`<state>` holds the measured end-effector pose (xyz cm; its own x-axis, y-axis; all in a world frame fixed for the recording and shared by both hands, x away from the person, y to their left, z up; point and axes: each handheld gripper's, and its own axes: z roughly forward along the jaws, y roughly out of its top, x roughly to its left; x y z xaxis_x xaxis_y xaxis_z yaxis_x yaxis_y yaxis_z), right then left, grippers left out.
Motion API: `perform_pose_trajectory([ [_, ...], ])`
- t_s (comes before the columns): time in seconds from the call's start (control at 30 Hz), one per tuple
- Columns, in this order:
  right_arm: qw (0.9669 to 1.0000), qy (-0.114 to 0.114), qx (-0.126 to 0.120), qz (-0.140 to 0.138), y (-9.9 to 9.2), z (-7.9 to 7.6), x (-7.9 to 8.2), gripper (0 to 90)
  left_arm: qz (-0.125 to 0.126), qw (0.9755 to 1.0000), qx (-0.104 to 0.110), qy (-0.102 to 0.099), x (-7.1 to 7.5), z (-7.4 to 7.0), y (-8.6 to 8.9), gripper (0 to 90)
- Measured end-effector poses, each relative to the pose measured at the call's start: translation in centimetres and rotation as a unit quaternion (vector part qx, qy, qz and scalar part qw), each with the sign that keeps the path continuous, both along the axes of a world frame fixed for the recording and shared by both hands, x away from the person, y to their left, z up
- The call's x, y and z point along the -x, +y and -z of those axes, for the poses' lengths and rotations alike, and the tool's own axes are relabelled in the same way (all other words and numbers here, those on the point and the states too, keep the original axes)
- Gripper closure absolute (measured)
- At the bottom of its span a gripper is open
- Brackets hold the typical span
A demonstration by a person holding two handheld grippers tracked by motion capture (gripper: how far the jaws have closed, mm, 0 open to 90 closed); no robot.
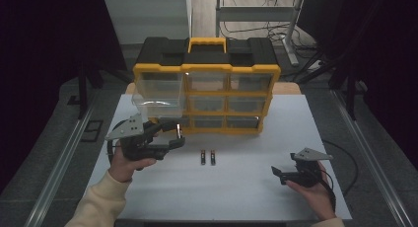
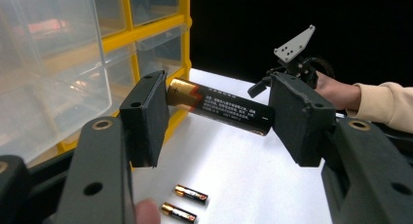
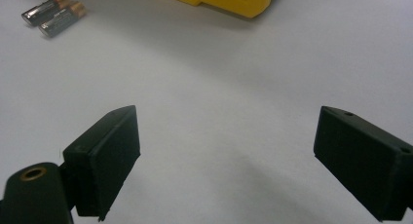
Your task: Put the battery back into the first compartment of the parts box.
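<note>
Batteries are what we are handling: our left gripper (image 2: 219,117) is pinching one black-and-copper battery (image 2: 219,111) end to end between its fingers (image 2: 146,118), holding it off the white worktop (image 1: 236,182) just in front of the yellow organizer (image 1: 207,86). In the high view that gripper (image 1: 170,135) is hovering at the organizer's lower left corner, below a clear drawer (image 1: 158,96) that is standing pulled out from the top left slot. Two more batteries (image 1: 207,157) are lying side by side on the worktop, near the organizer's front and between our hands. Our right gripper (image 1: 282,172) is resting low over the worktop's right side, well apart from them; in its own view its fingers (image 3: 104,158) are spreading wide with nothing between them, and the two batteries (image 3: 52,14) are showing at the far left.
</note>
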<state>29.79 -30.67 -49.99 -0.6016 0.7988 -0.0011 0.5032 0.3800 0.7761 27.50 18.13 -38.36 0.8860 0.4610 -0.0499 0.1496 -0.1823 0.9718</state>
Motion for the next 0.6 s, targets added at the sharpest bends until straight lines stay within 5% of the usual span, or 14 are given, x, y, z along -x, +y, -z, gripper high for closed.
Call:
perform_pose_trajectory([
  [0.6, 1.0, 0.001, 0.0, 0.001, 0.0, 0.0, 0.0, 10.0, 0.006, 0.9998, 0.013, -0.011, 0.2, -2.5, -0.1, 41.8],
])
